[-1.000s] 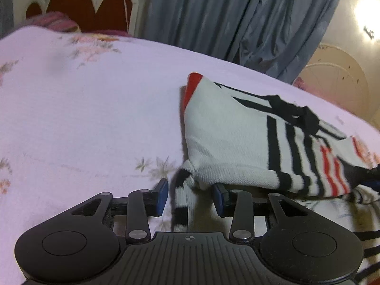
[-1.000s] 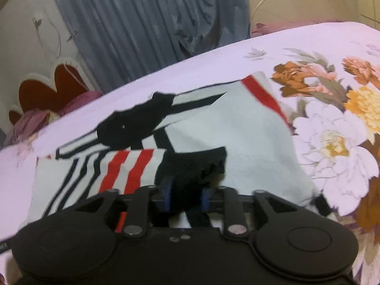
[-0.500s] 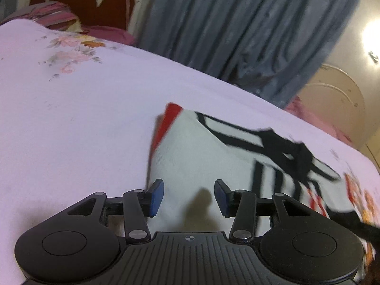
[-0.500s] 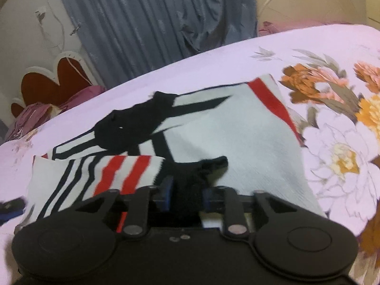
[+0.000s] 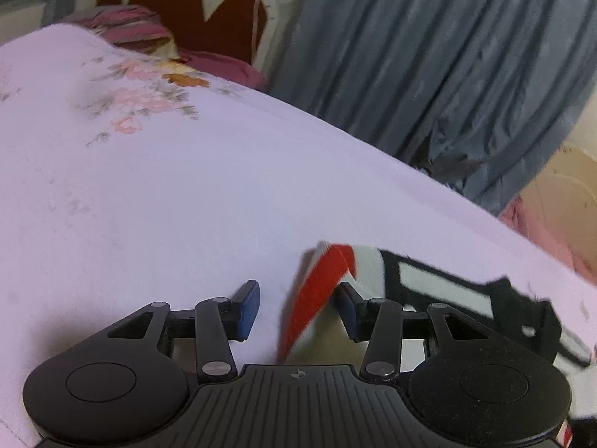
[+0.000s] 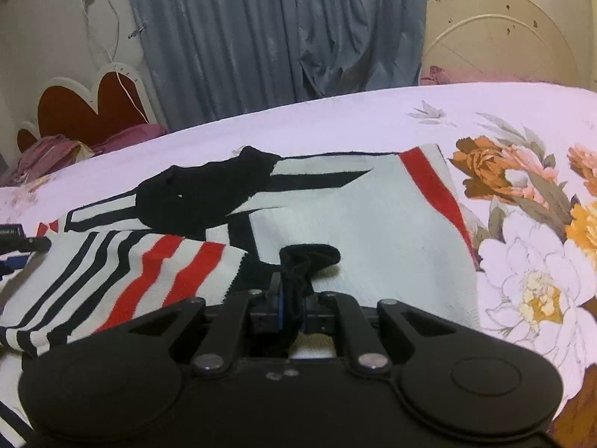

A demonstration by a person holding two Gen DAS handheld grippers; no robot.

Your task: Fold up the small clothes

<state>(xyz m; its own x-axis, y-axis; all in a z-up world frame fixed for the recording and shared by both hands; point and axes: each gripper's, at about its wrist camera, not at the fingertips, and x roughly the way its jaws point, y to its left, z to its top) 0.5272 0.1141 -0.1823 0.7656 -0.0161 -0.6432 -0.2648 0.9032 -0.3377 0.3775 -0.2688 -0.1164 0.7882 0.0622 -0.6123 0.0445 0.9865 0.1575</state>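
1. Left tool [image 5: 296,308]: blue pads spread wide, nothing held; the knit hem gripped a second ago has been let go, and the garment's red band is now seen between the pads.
2. Striped knit garment [image 6: 373,224]: laid folded on the floral bed sheet [image 6: 335,123].
3. Right tool [image 6: 293,311]: kept clamped on the black cuff.

A bed covered by a pale lilac floral-printed sheet [image 6: 335,119] fills the foreground, large orange and white blossoms printed at its right. Behind it hang grey-blue pleated curtains [image 6: 276,33]. A cream headboard with dark red scalloped panels [image 5: 209,7] stands against the beige wall [image 6: 48,30], crumpled pink bedding [image 5: 127,26] beside it.
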